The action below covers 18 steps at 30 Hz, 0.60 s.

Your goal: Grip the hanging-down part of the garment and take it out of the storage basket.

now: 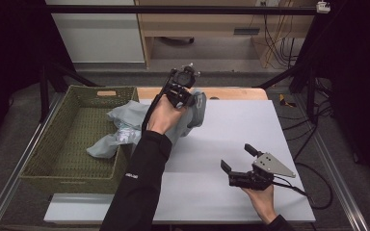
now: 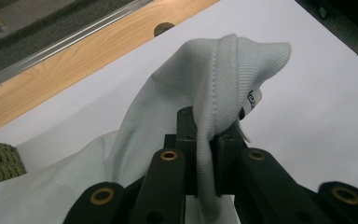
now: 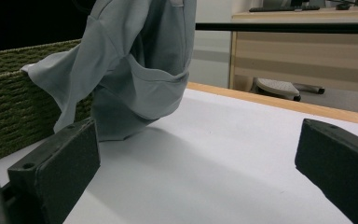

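Left claw [image 1: 182, 91] is clamped on the grey garment [image 1: 192, 113], raised over the far middle of the white counter [image 1: 231, 139]. In the left gripper view the jaws are pinched together on a ribbed hem of the cloth [image 2: 233, 79], which bunches up above the jaw tips; a small label shows at the fold's right edge. The rest of the garment hangs down from the claw and trails left, with its lower end draped over the rim of the green woven basket [image 1: 48, 159] and lying partly inside it.

Left hand [image 1: 164, 115] wraps the gripper body from below, black sleeve [image 1: 139, 183] reaching forward from the near edge, arm extended well out over the counter, beside the basket's right wall.

Right claw [image 1: 238, 158] is released, jaws spread wide, nothing between them. It sits low over the near right part of the counter, well apart from the garment. The right gripper view looks across the white surface between the two jaws toward the hanging cloth [image 3: 135, 70] and the basket wall [image 3: 9, 121]. Right hand [image 1: 260, 197] holds it from the near side; grey three-cornered plate on top, cable trailing off right.

Basket stands at the counter's left edge. A wooden strip runs along the counter's far edge.
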{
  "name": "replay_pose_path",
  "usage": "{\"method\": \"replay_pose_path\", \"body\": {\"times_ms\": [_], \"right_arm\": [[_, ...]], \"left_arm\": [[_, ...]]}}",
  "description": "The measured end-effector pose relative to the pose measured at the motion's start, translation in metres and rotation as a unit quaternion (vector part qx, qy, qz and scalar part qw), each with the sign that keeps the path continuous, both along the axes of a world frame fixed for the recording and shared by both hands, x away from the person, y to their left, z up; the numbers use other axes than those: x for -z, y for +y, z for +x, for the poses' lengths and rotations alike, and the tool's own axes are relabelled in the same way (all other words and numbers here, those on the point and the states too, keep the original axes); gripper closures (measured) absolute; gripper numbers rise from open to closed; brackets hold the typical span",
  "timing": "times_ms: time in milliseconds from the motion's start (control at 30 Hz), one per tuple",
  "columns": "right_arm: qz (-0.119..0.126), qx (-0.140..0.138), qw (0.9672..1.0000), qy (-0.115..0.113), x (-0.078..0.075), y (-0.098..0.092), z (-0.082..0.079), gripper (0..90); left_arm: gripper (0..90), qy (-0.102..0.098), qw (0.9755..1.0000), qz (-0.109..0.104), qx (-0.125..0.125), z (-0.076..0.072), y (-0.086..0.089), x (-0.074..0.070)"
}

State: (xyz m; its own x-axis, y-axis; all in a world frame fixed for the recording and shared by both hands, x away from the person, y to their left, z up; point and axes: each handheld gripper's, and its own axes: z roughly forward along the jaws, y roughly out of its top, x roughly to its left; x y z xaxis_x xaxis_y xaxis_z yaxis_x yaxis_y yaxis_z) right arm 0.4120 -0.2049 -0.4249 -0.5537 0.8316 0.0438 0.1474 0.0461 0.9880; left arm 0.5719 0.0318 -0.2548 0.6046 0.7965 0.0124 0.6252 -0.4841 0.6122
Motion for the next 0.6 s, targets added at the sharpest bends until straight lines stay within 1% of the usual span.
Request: {"method": "replay_pose_path", "body": {"times_ms": [33,67,167,200,233,267,300,333,367,400,433,467,500,533,567,600], "right_arm": [[0.000,0.000,1.0000,0.000,-0.0001,0.0001,0.0000,0.3],[-0.001,0.000,1.0000,0.001,-0.0003,-0.0002,0.0001,0.3],[0.008,-0.002,1.0000,0.001,-0.0011,0.0000,-0.0005,0.4],[-0.003,-0.005,1.0000,-0.007,-0.0008,-0.0019,0.0006,0.4],[0.002,-0.001,1.0000,-0.001,-0.0014,-0.0012,0.0001,0.4],[0.002,-0.001,1.0000,0.000,-0.0016,-0.0012,0.0001,0.4],[0.003,-0.003,1.0000,-0.002,-0.0015,-0.0013,0.0009,0.4],[0.003,-0.004,1.0000,0.002,-0.0021,-0.0013,0.0009,0.4],[0.005,-0.004,1.0000,-0.001,-0.0020,-0.0012,0.0019,0.4],[0.008,-0.007,0.9999,0.000,-0.0026,-0.0012,0.0026,0.3],[0.014,-0.009,0.9998,0.005,-0.0035,-0.0009,0.0026,0.3],[0.011,-0.008,0.9999,0.006,-0.0041,-0.0017,0.0031,0.3],[0.015,-0.009,0.9998,0.010,-0.0055,-0.0009,0.0027,0.3],[0.008,-0.009,0.9999,0.006,-0.0063,-0.0006,0.0041,0.3],[0.008,-0.012,0.9999,-0.002,-0.0073,0.0001,0.0056,0.4],[0.016,-0.013,0.9998,0.002,-0.0094,0.0026,0.0060,0.3]], "left_arm": [[82.9,-0.004,1.0000,0.001,0.000,-0.0007,0.0004,-0.0015],[82.9,-0.003,1.0000,0.000,0.001,-0.0010,0.0005,-0.0022],[82.9,-0.006,1.0000,0.001,0.004,-0.0025,0.0014,-0.0037],[82.9,-0.006,1.0000,0.000,0.004,-0.0029,0.0019,-0.0041],[82.9,-0.006,1.0000,0.000,0.003,-0.0031,0.0026,-0.0043],[82.9,-0.006,1.0000,0.000,0.003,-0.0033,0.0035,-0.0047],[82.9,-0.007,1.0000,0.000,0.003,-0.0036,0.0041,-0.0050],[82.9,-0.011,0.9999,-0.003,0.001,-0.0040,0.0044,-0.0047],[82.9,-0.008,1.0000,-0.003,0.004,-0.0042,0.0053,-0.0057],[82.9,-0.010,0.9999,-0.002,0.004,-0.0044,0.0057,-0.0059],[82.9,-0.009,0.9999,-0.003,0.004,-0.0045,0.0061,-0.0061],[82.9,-0.012,0.9999,-0.003,0.004,-0.0048,0.0062,-0.0059],[82.9,-0.011,0.9999,-0.002,0.004,-0.0048,0.0066,-0.0063],[82.9,-0.011,0.9999,-0.002,0.004,-0.0050,0.0069,-0.0067],[82.9,-0.011,0.9999,0.000,0.005,-0.0052,0.0072,-0.0078],[82.9,-0.011,0.9999,0.001,0.007,-0.0054,0.0080,-0.0092]]}}
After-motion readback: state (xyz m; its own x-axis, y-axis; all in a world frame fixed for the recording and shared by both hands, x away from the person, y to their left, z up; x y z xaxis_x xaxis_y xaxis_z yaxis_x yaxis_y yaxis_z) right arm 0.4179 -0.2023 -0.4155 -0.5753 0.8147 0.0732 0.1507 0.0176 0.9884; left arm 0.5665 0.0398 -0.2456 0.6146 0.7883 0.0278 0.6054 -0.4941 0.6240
